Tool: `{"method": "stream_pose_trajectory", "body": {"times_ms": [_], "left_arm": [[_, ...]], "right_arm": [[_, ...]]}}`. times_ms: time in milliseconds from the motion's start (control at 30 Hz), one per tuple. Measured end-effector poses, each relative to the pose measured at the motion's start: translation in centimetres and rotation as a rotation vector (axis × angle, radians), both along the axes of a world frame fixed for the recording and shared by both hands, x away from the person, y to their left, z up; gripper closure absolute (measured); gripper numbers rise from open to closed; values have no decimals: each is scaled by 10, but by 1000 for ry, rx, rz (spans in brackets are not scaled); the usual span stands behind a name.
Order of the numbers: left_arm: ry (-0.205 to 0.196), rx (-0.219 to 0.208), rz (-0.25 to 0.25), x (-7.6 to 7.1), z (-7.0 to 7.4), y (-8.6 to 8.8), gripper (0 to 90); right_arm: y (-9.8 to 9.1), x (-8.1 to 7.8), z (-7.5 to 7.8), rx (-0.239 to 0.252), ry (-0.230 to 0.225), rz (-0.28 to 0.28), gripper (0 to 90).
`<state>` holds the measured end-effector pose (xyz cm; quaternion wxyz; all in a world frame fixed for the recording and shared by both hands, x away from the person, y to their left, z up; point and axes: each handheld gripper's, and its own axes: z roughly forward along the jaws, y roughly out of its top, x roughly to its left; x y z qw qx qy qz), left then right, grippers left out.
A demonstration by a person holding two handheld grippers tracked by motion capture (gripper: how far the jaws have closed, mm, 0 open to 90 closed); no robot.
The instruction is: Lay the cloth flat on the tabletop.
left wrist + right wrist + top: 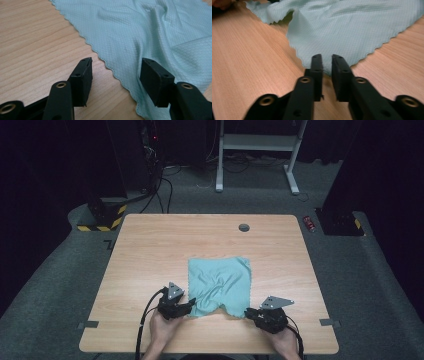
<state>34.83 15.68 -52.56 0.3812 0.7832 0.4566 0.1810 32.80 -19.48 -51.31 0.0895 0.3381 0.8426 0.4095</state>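
Note:
A teal cloth point(220, 280) lies rumpled on the wooden table point(150, 245), its near edge scooped inward between two corners. My left gripper point(191, 304) sits at the near left corner. In the left gripper view it point(116, 67) is open wide and straddles the scalloped edge of the cloth point(140, 30), one jaw over bare wood and the other over fabric. My right gripper point(247, 312) is at the near right corner. Its jaws point(326, 62) stand a narrow gap apart, and the cloth's point(352, 27) corner tip reaches into that gap without being pinched.
A round cable hole point(244, 227) sits near the table's far edge. Grey tape marks point(88, 324) lie at the near sides. On the floor beyond are a white desk frame point(257, 150), a yellow-black striped base point(102, 220) and a small red object point(310, 223).

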Motion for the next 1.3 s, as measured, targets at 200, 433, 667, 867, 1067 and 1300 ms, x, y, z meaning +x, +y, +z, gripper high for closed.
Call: {"method": "stream_pose_trajectory", "body": {"times_ms": [200, 433, 667, 867, 1067, 1300], "left_arm": [[27, 16, -7, -3, 3, 3, 470], [30, 47, -20, 1, 5, 1, 581], [56, 71, -85, 5, 9, -1, 809], [84, 58, -104, 8, 10, -2, 894], [77, 58, -79, 10, 16, 8, 900], [80, 22, -107, 1, 15, -1, 698]], "right_arm": [[-8, 4, 8, 8, -13, -99, 714], [7, 18, -1, -60, -14, -148, 643], [14, 20, -4, -142, -28, -112, 872], [14, 21, -3, -160, -33, -89, 900], [3, 23, 6, -131, -48, -132, 900], [14, 24, 3, -117, -42, -117, 736]]}}
